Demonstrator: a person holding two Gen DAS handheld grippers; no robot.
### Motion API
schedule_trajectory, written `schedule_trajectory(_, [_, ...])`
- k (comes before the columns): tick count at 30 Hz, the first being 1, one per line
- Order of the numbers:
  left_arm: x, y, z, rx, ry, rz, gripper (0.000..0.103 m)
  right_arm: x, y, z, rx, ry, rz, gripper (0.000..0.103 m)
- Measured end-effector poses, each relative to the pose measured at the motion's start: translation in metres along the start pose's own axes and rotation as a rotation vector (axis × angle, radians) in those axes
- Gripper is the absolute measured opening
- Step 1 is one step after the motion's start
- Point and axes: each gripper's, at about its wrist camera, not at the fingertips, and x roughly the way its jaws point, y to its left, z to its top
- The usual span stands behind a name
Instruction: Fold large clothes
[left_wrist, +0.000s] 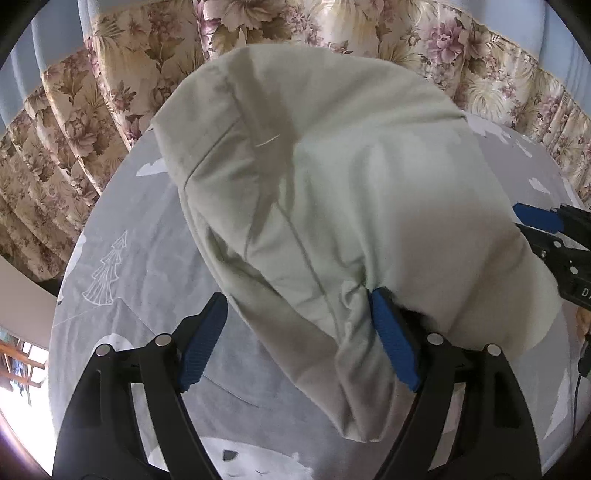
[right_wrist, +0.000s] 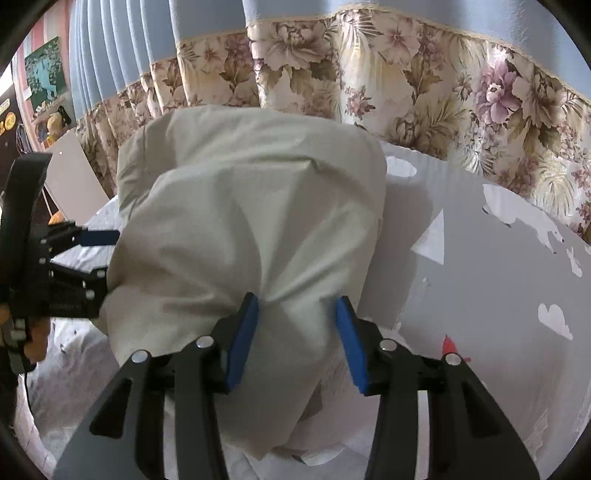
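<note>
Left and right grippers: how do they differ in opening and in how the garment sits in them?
The left gripper stands wide open, the pale green garment draped over one pad only. The right gripper stands narrower, with a bunch of the cloth between both pads, though a firm pinch is unclear. Both have blue pads and black frames, and both are over the grey printed sheet.

Pale cream-green garment is hanging bunched and lifted above the grey printed bedspread, folds gathering toward its lower edge, a stitched seam running diagonally down its creased front.
</note>
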Motion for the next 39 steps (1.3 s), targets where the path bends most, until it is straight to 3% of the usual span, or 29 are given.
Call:
schedule_trajectory(8, [-0.001, 0.003, -0.006, 0.008, -0.036, 0.024, 0.086, -0.001, -0.004, 0.003, -0.005, -0.005, 0.021, 0.046])
schedule_trajectory(13, [-0.019, 0.007, -0.006, -0.059, -0.06, 0.047, 0.091, -0.02, -0.02, 0.006, 0.089, -0.065, 0.048, 0.064])
schedule_trajectory(16, [-0.035, 0.021, -0.008, -0.145, -0.09, 0.054, 0.099, -0.033, -0.035, 0.009, 0.19, -0.113, 0.089, 0.073])
schedule_trajectory(20, [-0.043, 0.033, -0.009, -0.246, -0.097, 0.018, 0.1, -0.035, -0.048, 0.006, 0.309, -0.145, 0.138, 0.075])
schedule_trajectory(29, [-0.046, 0.015, -0.004, -0.238, -0.124, 0.087, 0.1, -0.031, -0.049, -0.004, 0.362, -0.192, 0.107, 0.076])
schedule_trajectory(32, [-0.037, 0.015, -0.001, -0.281, -0.141, 0.053, 0.1, -0.026, -0.05, -0.007, 0.37, -0.186, 0.105, 0.076])
schedule_trajectory(34, [-0.019, 0.019, -0.003, -0.336, -0.103, 0.019, 0.1, -0.022, -0.049, -0.009, 0.375, -0.179, 0.106, 0.076])
schedule_trajectory(36, [0.005, 0.025, -0.008, -0.414, -0.039, -0.084, 0.1, -0.019, -0.049, -0.011, 0.378, -0.174, 0.108, 0.076])
schedule_trajectory(39, [0.012, 0.026, -0.016, -0.444, -0.068, -0.111, 0.1, -0.01, -0.051, -0.012, 0.373, -0.151, 0.113, 0.077])
